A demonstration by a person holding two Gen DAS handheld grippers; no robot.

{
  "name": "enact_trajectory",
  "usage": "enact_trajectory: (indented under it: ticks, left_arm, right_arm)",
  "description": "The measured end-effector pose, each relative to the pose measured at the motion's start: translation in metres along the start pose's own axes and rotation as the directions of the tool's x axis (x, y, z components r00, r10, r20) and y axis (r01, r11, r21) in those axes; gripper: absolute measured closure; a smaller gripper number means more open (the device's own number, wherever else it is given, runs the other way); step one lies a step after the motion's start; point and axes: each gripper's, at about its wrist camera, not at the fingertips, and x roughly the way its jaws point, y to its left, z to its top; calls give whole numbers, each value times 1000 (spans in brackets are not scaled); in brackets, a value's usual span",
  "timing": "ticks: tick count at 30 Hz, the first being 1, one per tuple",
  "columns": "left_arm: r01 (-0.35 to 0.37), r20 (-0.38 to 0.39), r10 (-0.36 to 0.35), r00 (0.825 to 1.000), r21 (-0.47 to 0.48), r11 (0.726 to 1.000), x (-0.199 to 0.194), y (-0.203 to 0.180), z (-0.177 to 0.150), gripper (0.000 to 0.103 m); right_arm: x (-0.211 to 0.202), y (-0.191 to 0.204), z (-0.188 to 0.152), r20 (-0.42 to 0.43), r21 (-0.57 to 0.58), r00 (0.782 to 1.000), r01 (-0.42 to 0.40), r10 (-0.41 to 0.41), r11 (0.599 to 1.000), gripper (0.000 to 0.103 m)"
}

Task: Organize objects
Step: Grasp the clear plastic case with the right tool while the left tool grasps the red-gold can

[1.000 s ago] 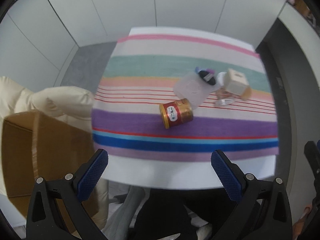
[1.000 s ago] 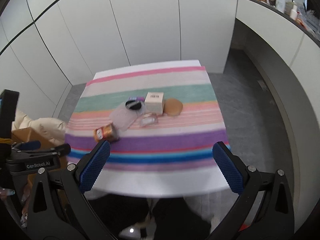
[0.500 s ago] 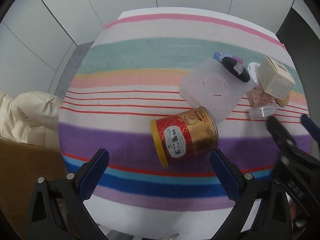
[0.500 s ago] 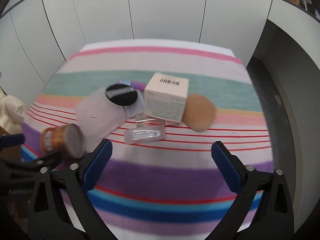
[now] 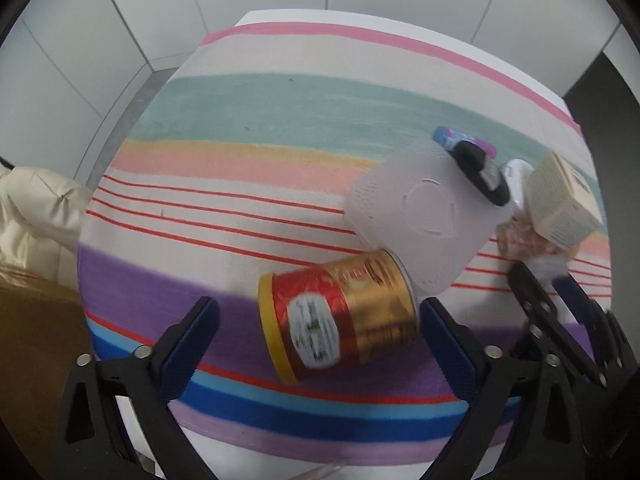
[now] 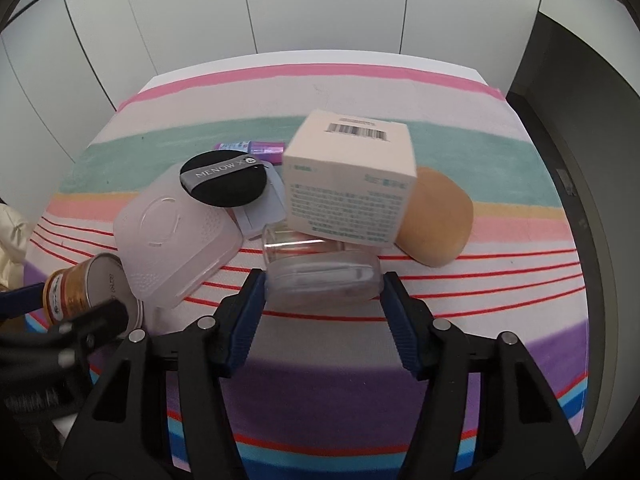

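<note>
A red and gold can [image 5: 344, 316] with a yellow lid lies on its side on the striped cloth [image 5: 248, 120]. My left gripper [image 5: 316, 328] straddles it, jaws closing. Its right pad is near the can's base, and a gap shows at its left pad. A clear plastic case [image 6: 324, 280] lies between the fingers of my right gripper [image 6: 324, 292]. Those jaws are closing too, and both pads meet the case's ends. Just behind it a cream carton [image 6: 352, 184] leans on a clear jar [image 6: 292, 244].
A frosted white box [image 6: 176, 236] lies between the can and the case, with a black puff [image 6: 224, 180] on its far edge. A tan sponge [image 6: 440, 220] and purple tube [image 6: 252, 147] lie nearby. A cardboard box [image 5: 36, 340] and cream jacket [image 5: 36, 208] sit left of the table.
Both grippers dropped toward the table and narrowed. The left now straddles the can. The right has closed in on the clear case.
</note>
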Motion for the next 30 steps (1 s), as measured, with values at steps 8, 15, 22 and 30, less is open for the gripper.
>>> enact_trajectory:
  ticks: [8, 15, 22, 30]
  left_arm:
    - [-79, 18, 77, 997, 86, 993, 3, -11, -5, 39]
    - [-109, 85, 96, 992, 155, 982, -13, -12, -2, 40]
    - [-103, 158, 80, 984, 143, 984, -56, -8, 4, 40]
    - [-98, 218, 73, 973, 106, 990, -121, -7, 23, 40]
  right_arm:
    - [-18, -9, -3, -9, 17, 1000, 11, -10, 1000, 42]
    - [-30, -3, -2, -49, -31, 998, 30, -31, 999, 42]
    - [-62, -5, 11, -33, -26, 998, 58, -59, 998, 42]
    - [-136, -2, 50, 48, -31, 996, 74, -72, 997, 42]
